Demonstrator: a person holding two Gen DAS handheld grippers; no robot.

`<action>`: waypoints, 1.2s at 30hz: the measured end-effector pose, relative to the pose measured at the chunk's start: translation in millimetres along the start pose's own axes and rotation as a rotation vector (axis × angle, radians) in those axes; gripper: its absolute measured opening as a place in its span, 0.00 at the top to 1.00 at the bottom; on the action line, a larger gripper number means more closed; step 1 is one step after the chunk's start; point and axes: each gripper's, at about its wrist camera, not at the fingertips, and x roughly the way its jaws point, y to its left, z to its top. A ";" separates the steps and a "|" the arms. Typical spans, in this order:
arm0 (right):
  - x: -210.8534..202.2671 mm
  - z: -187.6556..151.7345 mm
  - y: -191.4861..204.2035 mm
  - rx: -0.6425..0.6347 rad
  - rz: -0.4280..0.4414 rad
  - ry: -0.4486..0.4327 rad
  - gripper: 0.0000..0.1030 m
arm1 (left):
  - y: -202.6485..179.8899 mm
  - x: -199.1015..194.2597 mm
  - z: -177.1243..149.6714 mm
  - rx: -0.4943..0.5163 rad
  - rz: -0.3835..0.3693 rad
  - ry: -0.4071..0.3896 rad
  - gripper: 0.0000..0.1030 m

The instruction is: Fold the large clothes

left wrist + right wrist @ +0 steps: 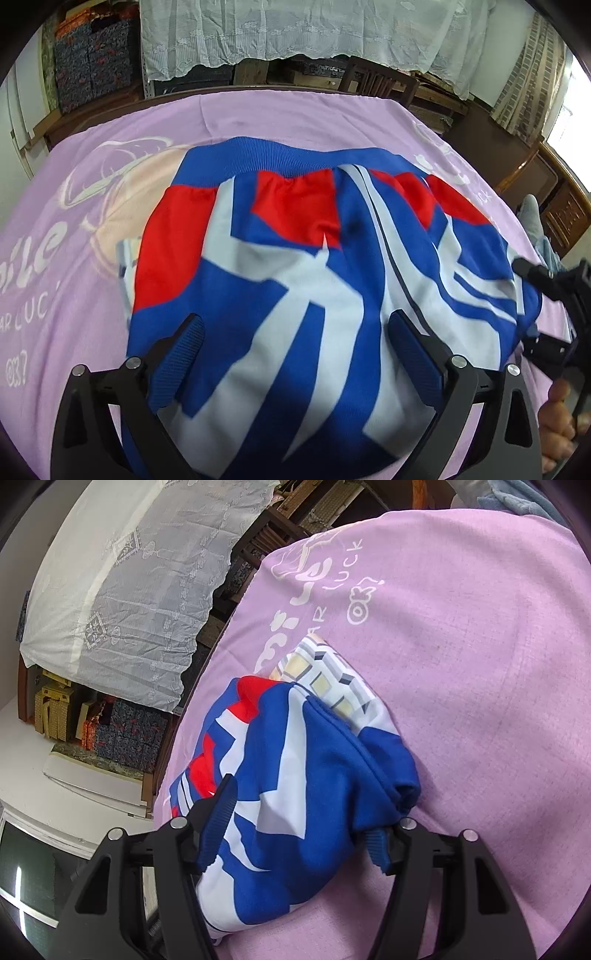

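Blue-padded fingers [186, 350] of the left gripper [299, 332] were seen spread wide apart over the garment, nothing clamped between them. Largest item recorded: a lilac bedsheet [461, 646] printed with white lettering, spread flat as the work surface. Upon it was laid a blue, white and red zip-up sports jacket [314, 266], bunched and partly folded, its ribbed blue hem [295, 155] turned away from the left wrist camera. A checked grey-and-cream cloth [332, 675] was noted tucked under the jacket's far edge. The right gripper [303, 819] was recorded with fingers apart, jacket fabric lying between them; whether any was pinched could not be told.
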 end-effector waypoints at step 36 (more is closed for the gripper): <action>23.3 9.5 13.7 -0.068 -0.087 -0.044 0.48 | -2.6 9.9 2.2 0.021 0.021 0.008 0.03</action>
